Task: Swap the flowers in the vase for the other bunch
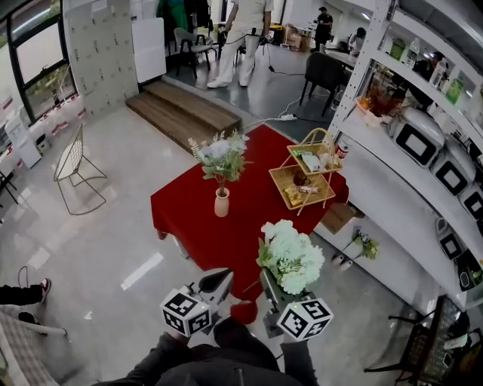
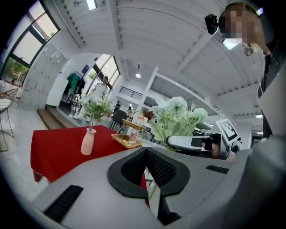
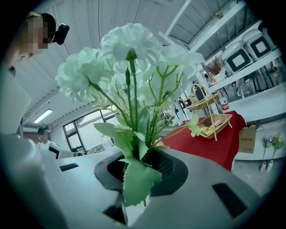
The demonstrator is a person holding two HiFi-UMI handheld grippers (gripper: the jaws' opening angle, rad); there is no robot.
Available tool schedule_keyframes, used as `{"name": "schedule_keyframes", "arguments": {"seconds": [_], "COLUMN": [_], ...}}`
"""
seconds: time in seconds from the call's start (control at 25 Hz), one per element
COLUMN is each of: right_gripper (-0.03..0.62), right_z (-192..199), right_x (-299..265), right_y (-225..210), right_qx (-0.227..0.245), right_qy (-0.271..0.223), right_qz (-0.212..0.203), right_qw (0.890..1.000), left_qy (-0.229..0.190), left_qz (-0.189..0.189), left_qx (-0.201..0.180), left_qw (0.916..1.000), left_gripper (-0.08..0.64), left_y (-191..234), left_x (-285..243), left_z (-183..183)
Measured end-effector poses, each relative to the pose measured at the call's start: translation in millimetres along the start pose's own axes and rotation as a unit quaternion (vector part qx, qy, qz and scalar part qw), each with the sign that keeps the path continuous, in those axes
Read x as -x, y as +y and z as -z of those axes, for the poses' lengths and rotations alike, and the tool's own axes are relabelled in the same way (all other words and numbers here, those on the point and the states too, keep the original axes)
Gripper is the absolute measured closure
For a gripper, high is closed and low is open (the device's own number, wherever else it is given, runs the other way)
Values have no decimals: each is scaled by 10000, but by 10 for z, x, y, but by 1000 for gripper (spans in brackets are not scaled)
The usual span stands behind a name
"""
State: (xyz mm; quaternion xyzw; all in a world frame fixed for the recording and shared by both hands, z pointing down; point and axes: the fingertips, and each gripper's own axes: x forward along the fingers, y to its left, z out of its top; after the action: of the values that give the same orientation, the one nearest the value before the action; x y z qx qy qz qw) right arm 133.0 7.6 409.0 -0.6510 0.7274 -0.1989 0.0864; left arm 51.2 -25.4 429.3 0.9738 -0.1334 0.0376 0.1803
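The room was bright and evenly lit: daylight entered through windows [image 1: 38, 56] at far left, ceiling lamps [image 2: 91, 4] glared white, and the glossy floor [image 1: 113, 226] carried pale reflections. Both gripper views bulged, with black corners; the nearest leaves of the white bunch [image 3: 129, 53] looked soft.

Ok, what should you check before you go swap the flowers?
1. The right gripper is shut on the white bunch: ok.
2. The left gripper is empty: ok, but shut.
3. The vase stands upright on the red table: ok.
4. The vase is emptied: not ok, the old flowers stand in it.
5. The basket stand is apart from the vase: ok.
6. Water in the vase: cannot tell.
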Motion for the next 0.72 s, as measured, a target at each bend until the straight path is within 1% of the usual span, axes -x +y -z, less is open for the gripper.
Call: {"name": "schedule_keyframes", "arguments": {"seconds": [0.2, 0.48, 0.72], "right_gripper": [522, 522, 522], "right_z": [-65, -133, -260], "right_x": [-230, -506, -839], "right_y": [-150, -472, -700], "right_qx": [69, -47, -17], "right_qy": [89, 148, 142], "right_qz": [-51, -1, -29], "right_qw": [9999, 9999, 9999], "left_qy": [-16, 81, -8], "left_qz": [-94, -101, -57], "left_qx": [59, 46, 72], "left_qw": [9999, 9999, 10000], "left_gripper": [552, 552, 552], "left_y": [199, 446, 666], "left_x": [-208, -567, -865], "left_z": [-82, -176, -291]}}
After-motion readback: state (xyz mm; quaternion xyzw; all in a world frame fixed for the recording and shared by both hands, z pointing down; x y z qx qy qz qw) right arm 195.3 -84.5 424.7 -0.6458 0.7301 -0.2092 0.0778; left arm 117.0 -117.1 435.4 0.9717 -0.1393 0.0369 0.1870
